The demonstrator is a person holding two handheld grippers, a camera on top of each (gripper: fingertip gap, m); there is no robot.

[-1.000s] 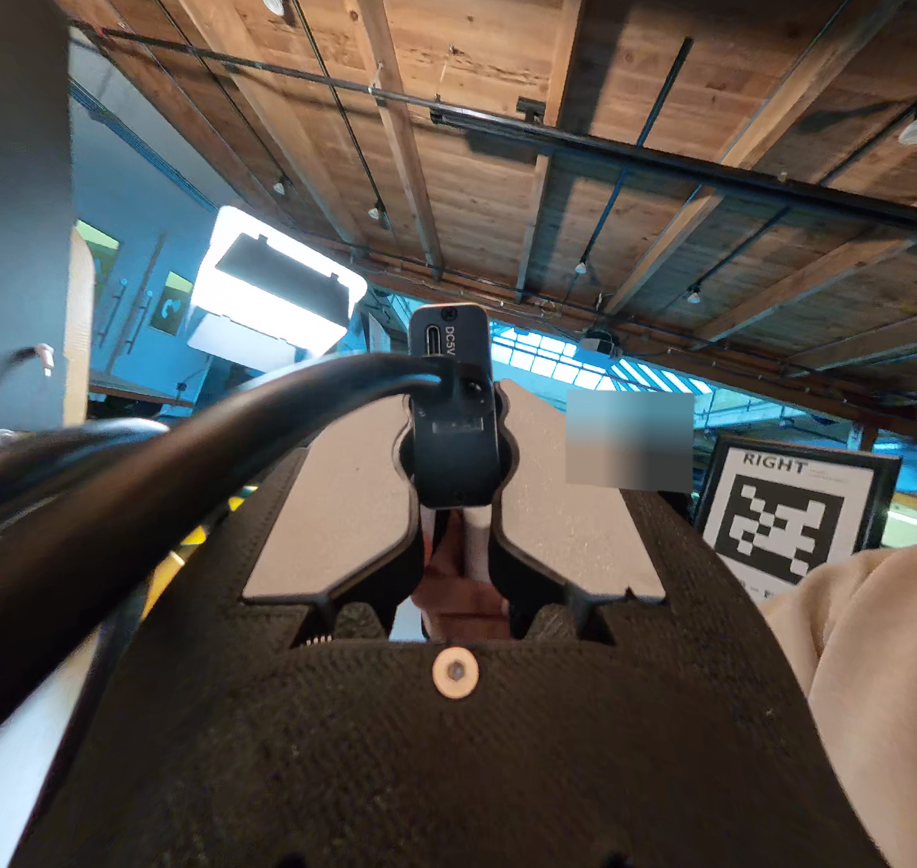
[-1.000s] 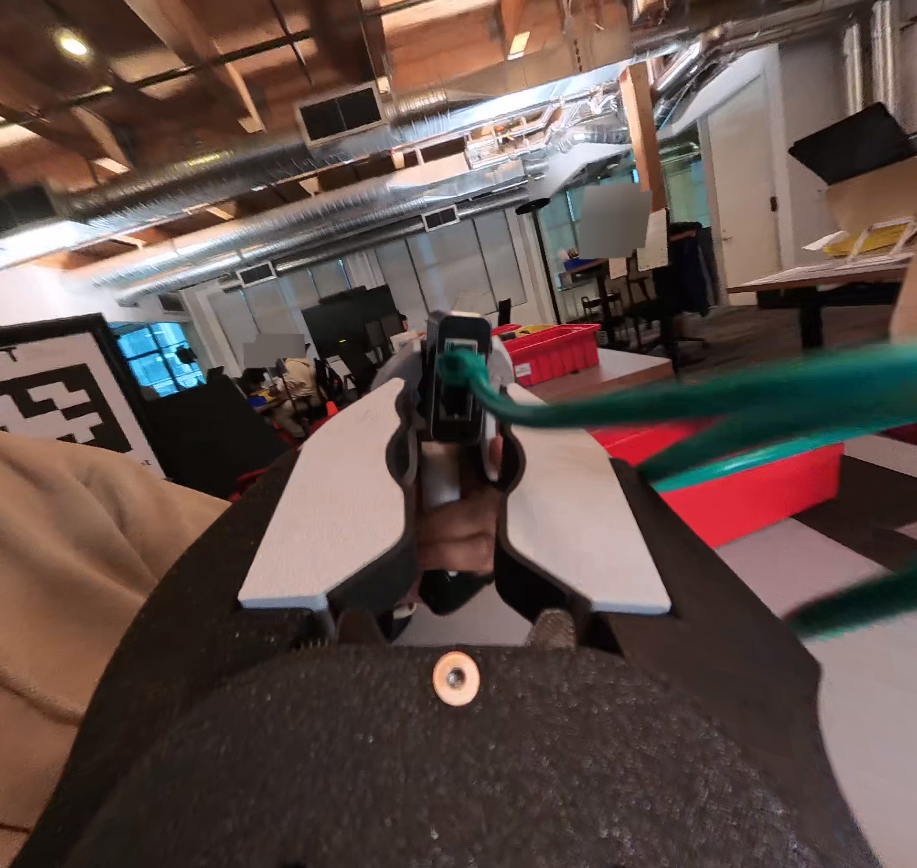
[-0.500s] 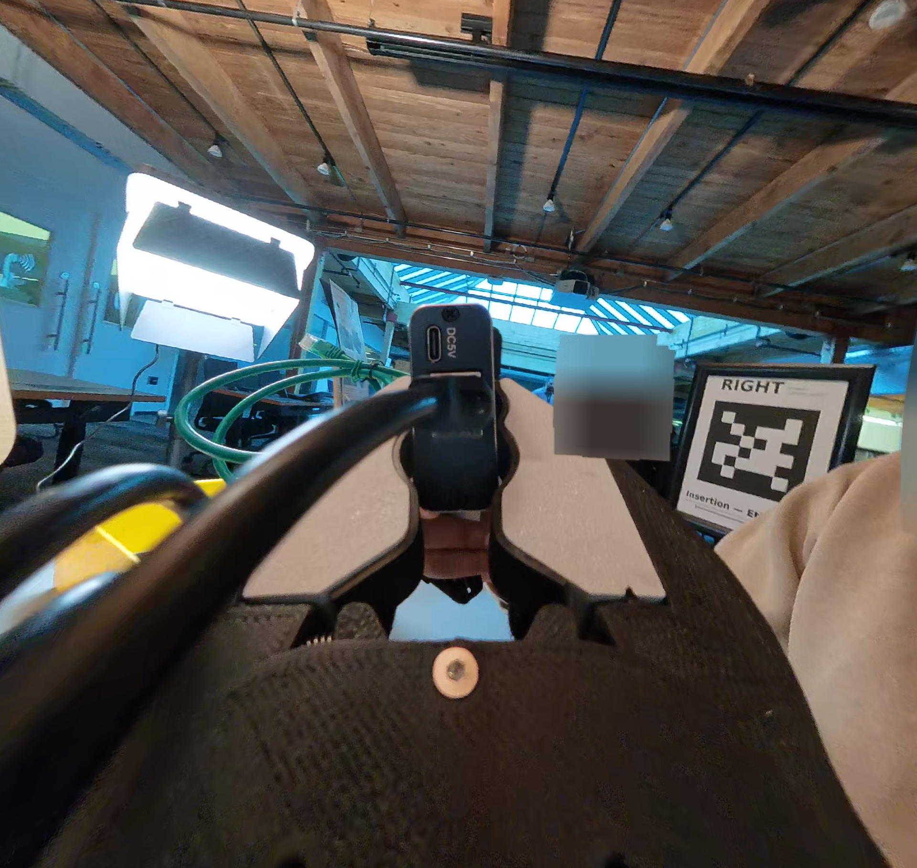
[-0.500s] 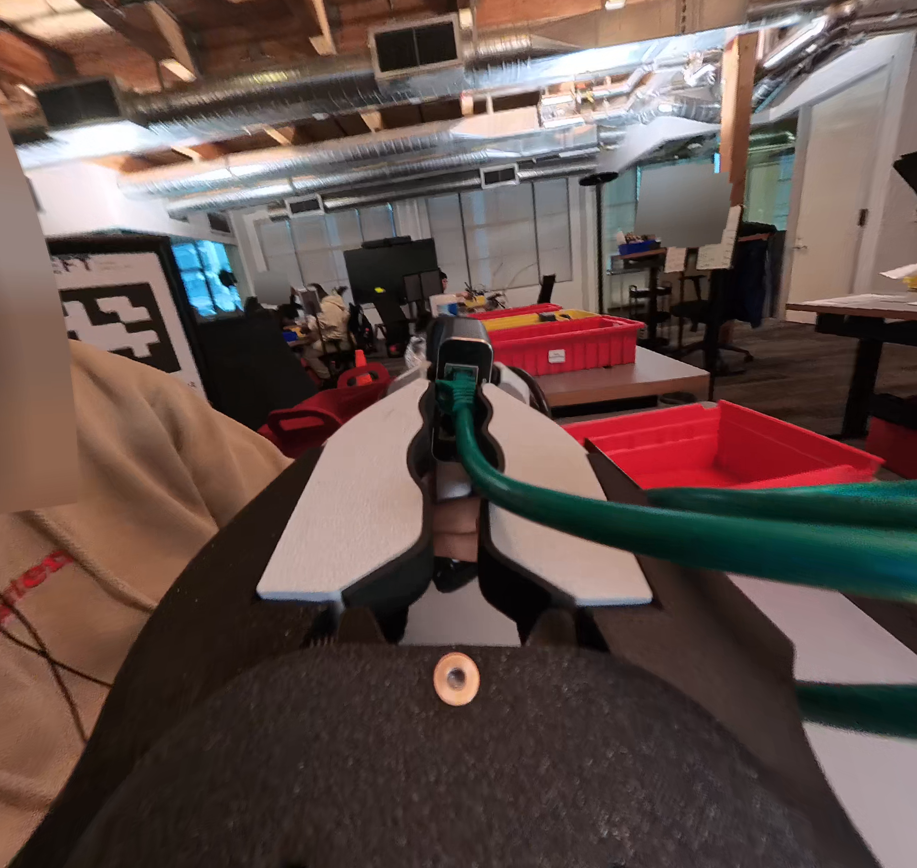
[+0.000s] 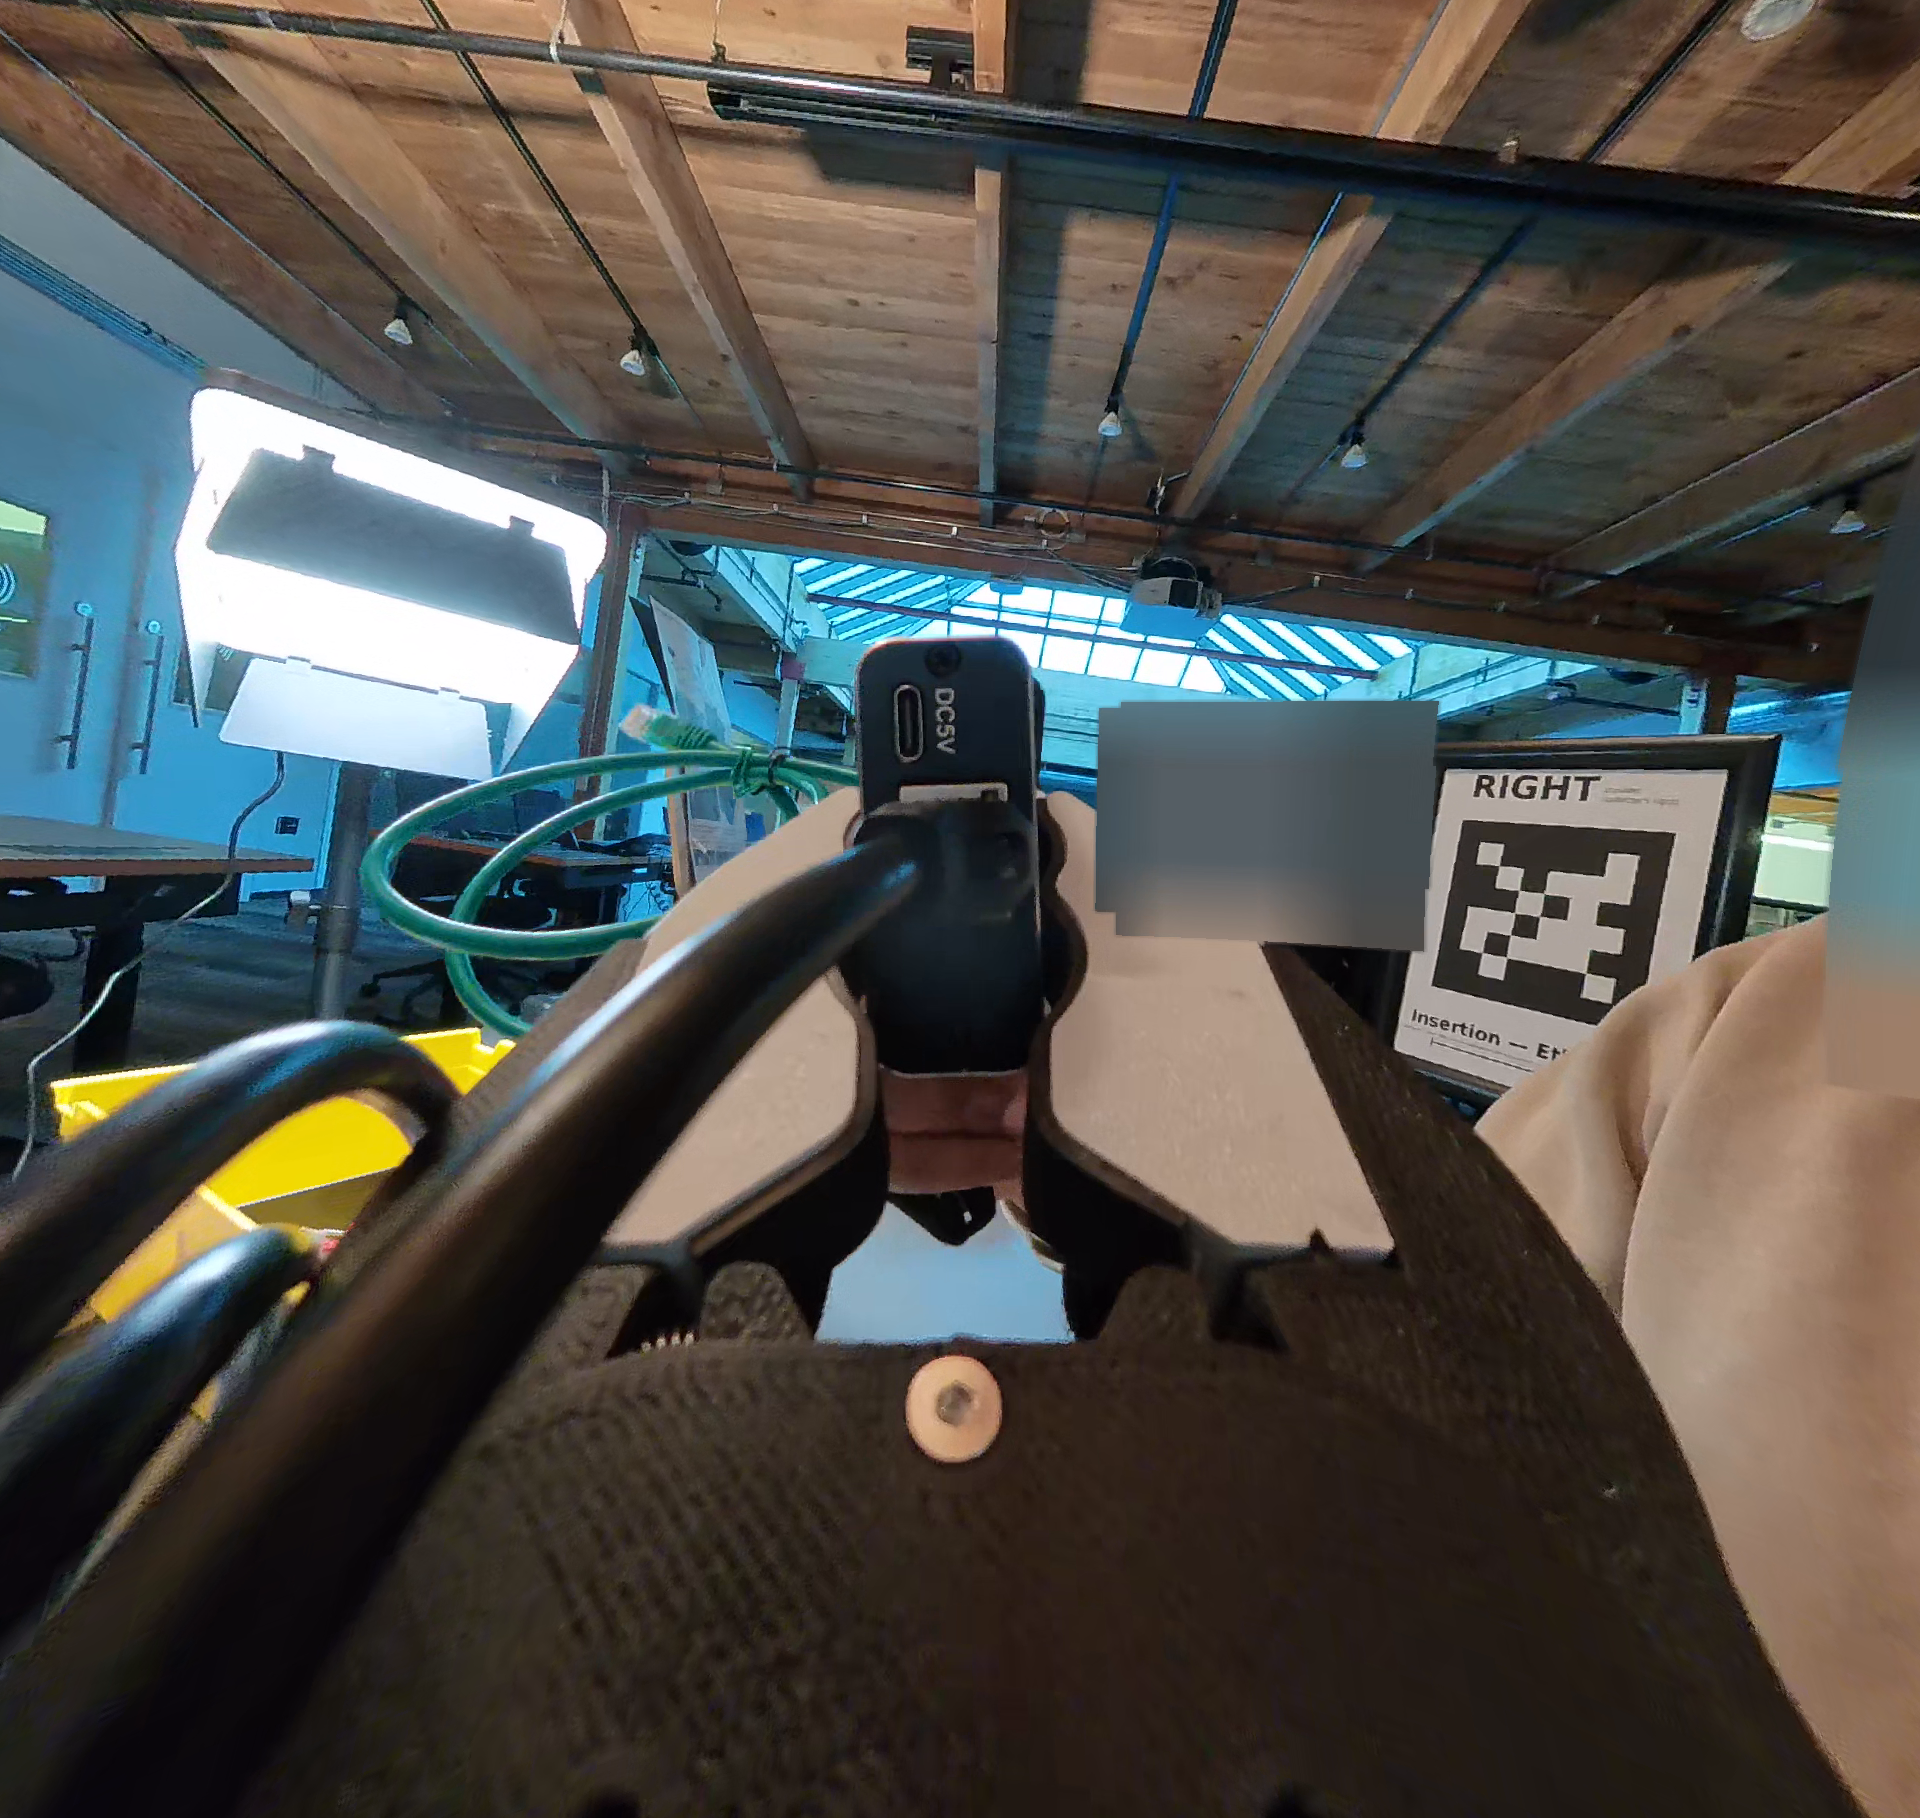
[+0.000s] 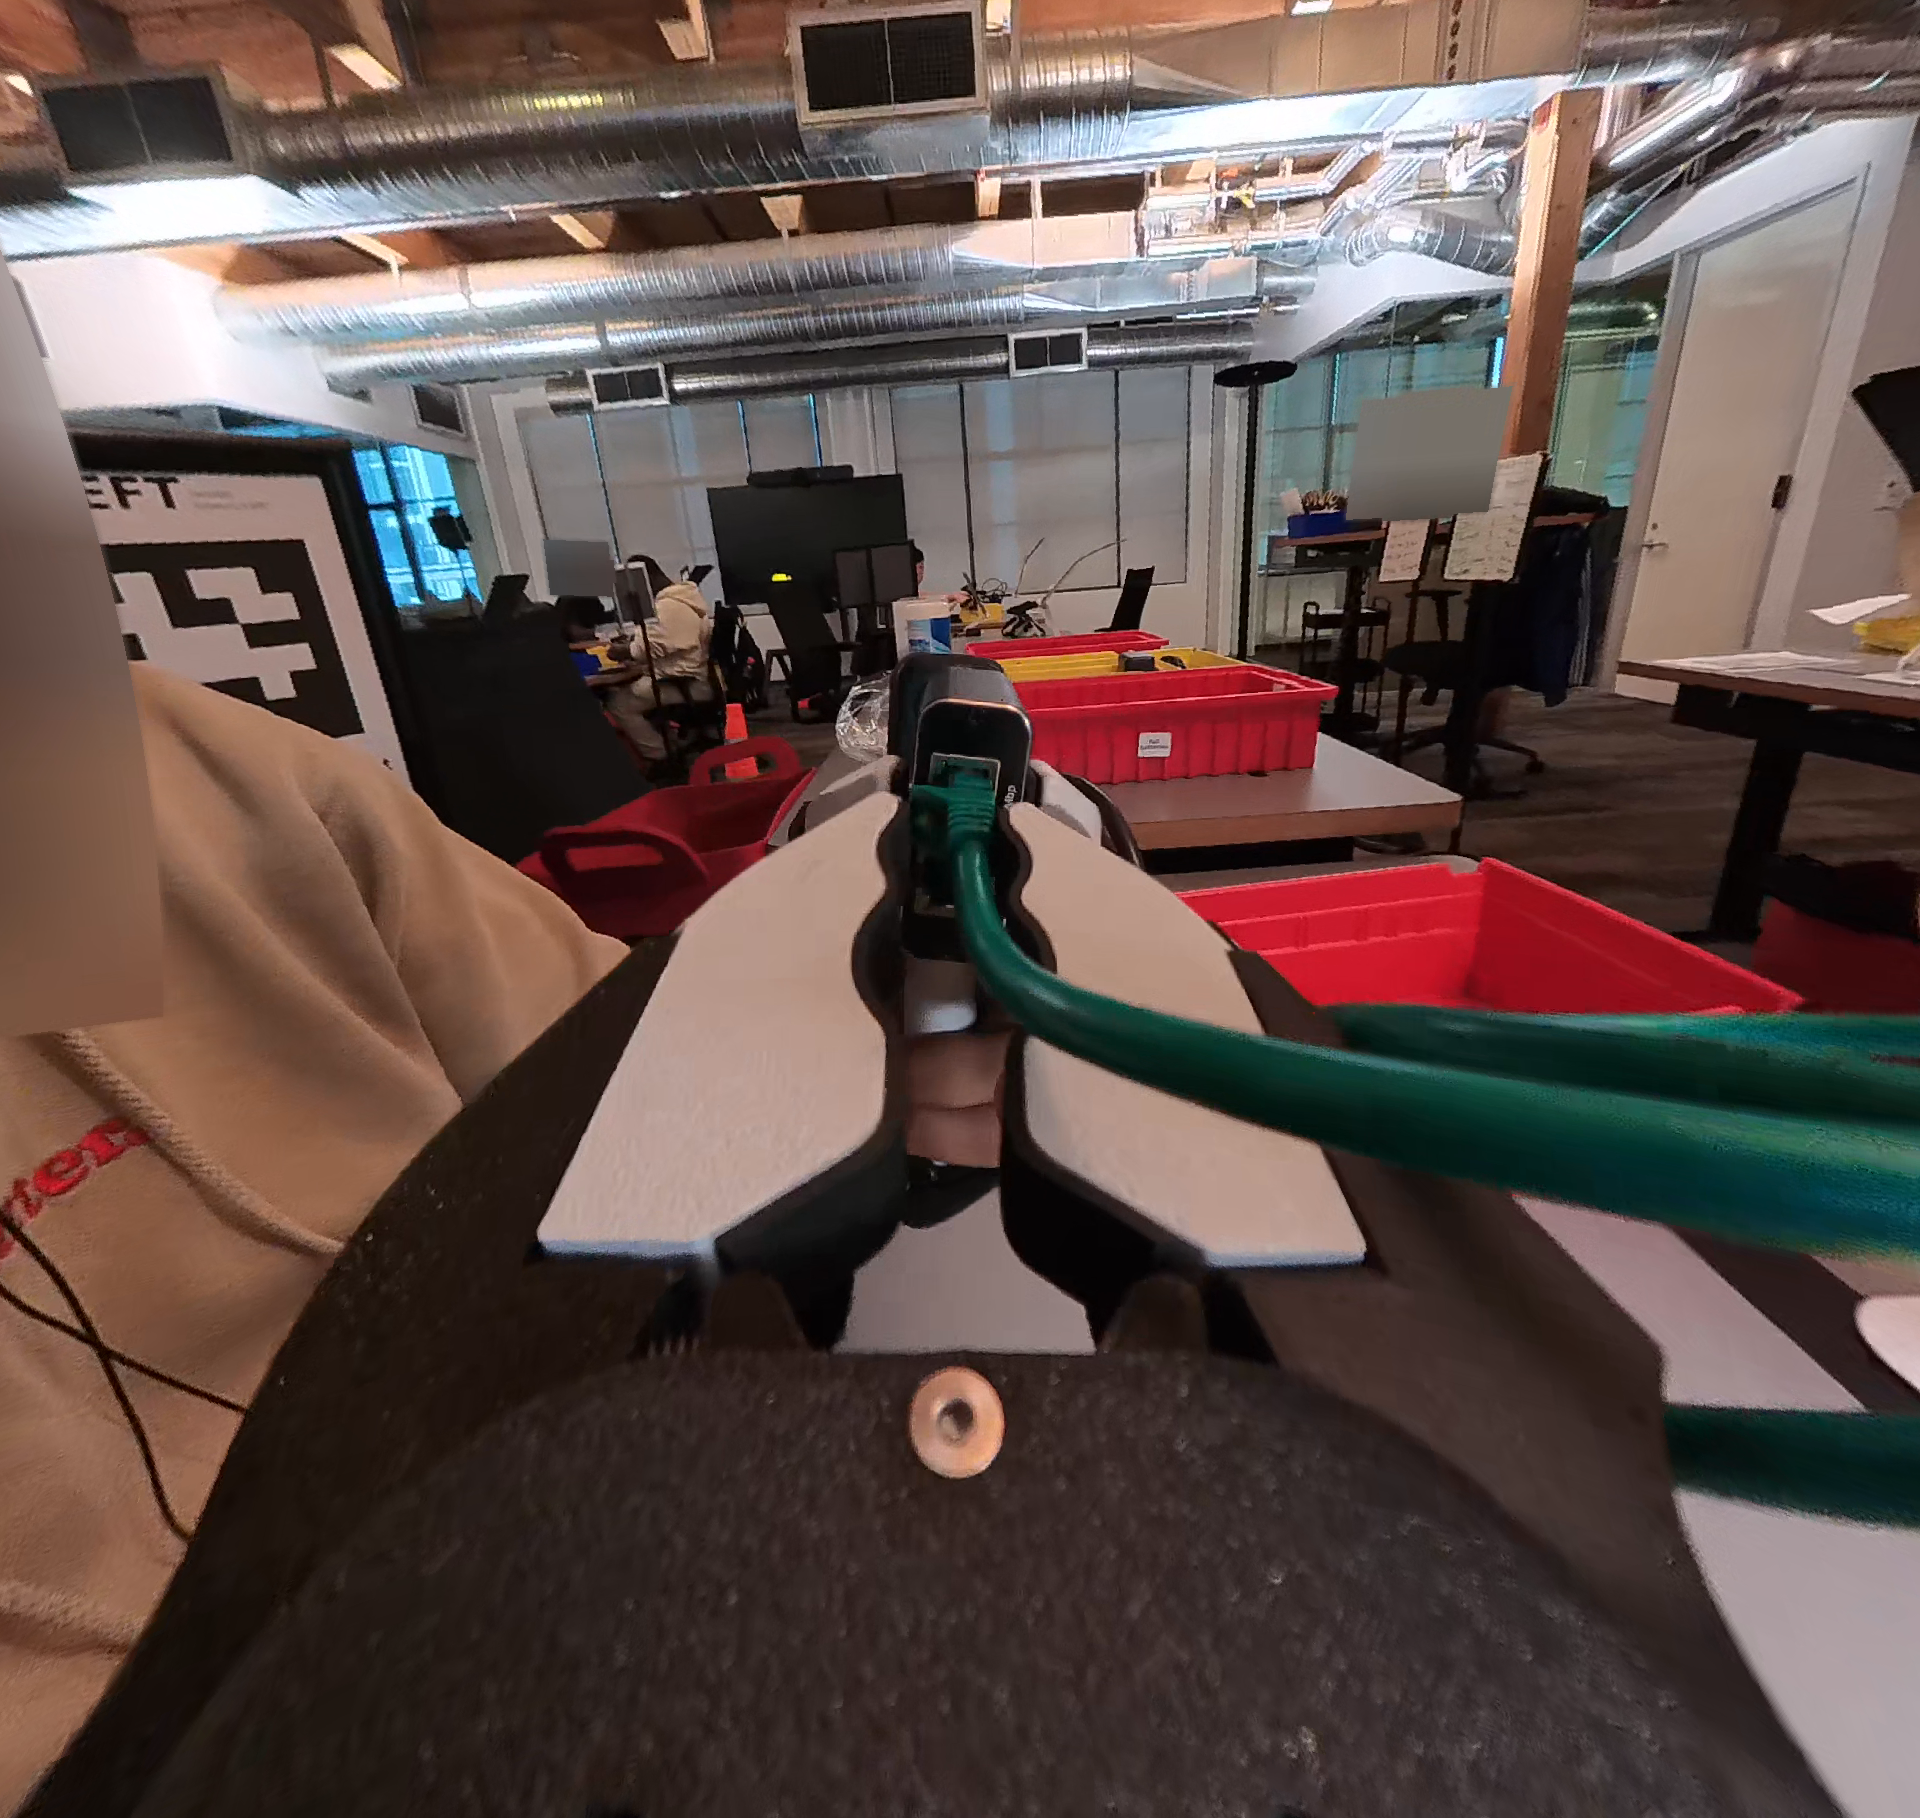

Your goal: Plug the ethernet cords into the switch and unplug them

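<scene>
Up front, both the left gripper [image 5: 951, 895] and right gripper [image 6: 951, 885] pinch the small black switch [image 5: 945, 833]. A black cord [image 5: 582, 1072] crosses the left fingers; a green ethernet cord [image 6: 1195, 1051], plugged in, drapes rightward before red bins [image 6: 1475, 947].

Each camera sits just behind its own gripper's fingers, looking along them at very close range and tilted upward. The left wrist view faces the planked wooden ceiling [image 5: 935, 262] and skylights; the right wrist view faces the silver ceiling ducts [image 6: 727, 293] and office. Both share the small black switch box [image 5: 948, 895] [image 6: 971, 729], seen from opposite ends
</scene>
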